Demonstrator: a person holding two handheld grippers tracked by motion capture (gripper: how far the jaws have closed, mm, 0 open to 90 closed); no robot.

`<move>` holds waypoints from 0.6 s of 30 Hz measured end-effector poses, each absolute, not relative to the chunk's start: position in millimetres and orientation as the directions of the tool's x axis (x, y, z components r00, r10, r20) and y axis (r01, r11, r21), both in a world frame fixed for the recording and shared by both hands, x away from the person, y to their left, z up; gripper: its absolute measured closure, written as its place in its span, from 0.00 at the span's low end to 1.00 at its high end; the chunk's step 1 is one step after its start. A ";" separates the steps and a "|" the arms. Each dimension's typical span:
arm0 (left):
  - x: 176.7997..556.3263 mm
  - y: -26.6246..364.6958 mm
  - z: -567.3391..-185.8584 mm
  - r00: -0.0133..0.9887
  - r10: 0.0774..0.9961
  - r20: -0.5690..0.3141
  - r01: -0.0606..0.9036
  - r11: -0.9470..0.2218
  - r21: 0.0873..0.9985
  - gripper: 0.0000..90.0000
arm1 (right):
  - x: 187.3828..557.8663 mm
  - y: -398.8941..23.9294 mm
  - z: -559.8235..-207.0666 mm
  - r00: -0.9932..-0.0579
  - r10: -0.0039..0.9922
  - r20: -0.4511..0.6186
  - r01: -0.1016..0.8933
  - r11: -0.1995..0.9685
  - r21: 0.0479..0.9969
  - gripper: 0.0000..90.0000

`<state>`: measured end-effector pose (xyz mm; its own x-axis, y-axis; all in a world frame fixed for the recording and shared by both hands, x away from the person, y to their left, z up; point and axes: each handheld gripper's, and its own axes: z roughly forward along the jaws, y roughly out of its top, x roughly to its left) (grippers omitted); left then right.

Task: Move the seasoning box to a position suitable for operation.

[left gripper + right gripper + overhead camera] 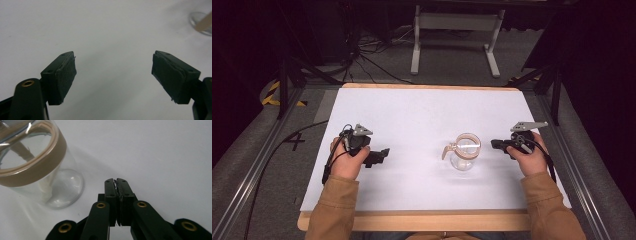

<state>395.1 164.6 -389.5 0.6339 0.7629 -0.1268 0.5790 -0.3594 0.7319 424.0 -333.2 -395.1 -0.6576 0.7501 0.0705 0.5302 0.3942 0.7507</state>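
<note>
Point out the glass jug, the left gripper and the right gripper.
glass jug (463, 152), high view, on its clear body.
left gripper (113, 72), left gripper view, midway between its open fingertips.
right gripper (116, 181), right gripper view, at its closed fingertips.

Lab: dark curtains, floor cables (362, 50), metal rails (257, 165)

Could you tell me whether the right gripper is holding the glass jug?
No, the right gripper has its fingers shut on nothing, beside the jug and apart from it.
</note>
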 end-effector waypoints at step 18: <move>379.3 163.4 -380.5 0.696 0.713 -0.085 0.532 -0.432 0.728 0.18 | 438.3 -305.2 -409.3 -0.773 0.625 0.111 0.453 0.420 0.786 0.98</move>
<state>379.3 163.4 -380.5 0.6959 0.7131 -0.0851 0.5320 -0.4323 0.7281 438.3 -305.2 -409.3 -0.7731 0.6245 0.1112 0.4526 0.4203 0.7865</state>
